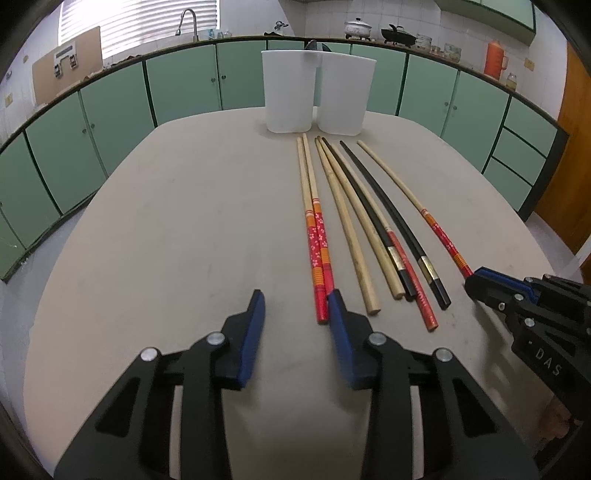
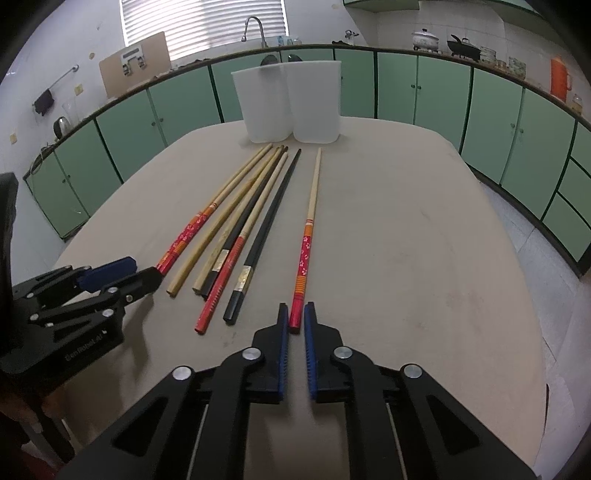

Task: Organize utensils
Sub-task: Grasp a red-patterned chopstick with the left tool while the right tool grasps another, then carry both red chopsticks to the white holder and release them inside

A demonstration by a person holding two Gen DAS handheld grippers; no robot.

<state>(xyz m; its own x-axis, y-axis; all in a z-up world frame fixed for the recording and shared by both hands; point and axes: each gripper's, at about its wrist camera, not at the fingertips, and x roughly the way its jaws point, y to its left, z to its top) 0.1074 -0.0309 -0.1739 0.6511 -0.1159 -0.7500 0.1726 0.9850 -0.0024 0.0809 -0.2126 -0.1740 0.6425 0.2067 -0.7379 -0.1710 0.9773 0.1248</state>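
Note:
Several chopsticks lie side by side on the beige table [image 1: 166,221], tips toward two white containers [image 1: 288,92] at the far edge. A red floral-handled pair [image 1: 316,236] lies leftmost; its handle ends lie between the fingers of my left gripper [image 1: 295,301], close against the right finger [image 1: 338,317]. The left jaws stand apart and the pads do not press on the pair. My right gripper [image 2: 296,314] is shut on the handle end of a single red floral-handled chopstick [image 2: 308,236], the rightmost one, which rests on the table. Plain wooden [image 1: 343,221] and black chopsticks [image 1: 384,221] lie between.
Dark utensil heads [image 1: 314,45] stick out of the containers. Green cabinets [image 1: 184,81] under a counter with a sink tap [image 1: 188,22], pots and an orange flask [image 1: 495,57] run behind the table. Bare tabletop lies left of the chopsticks.

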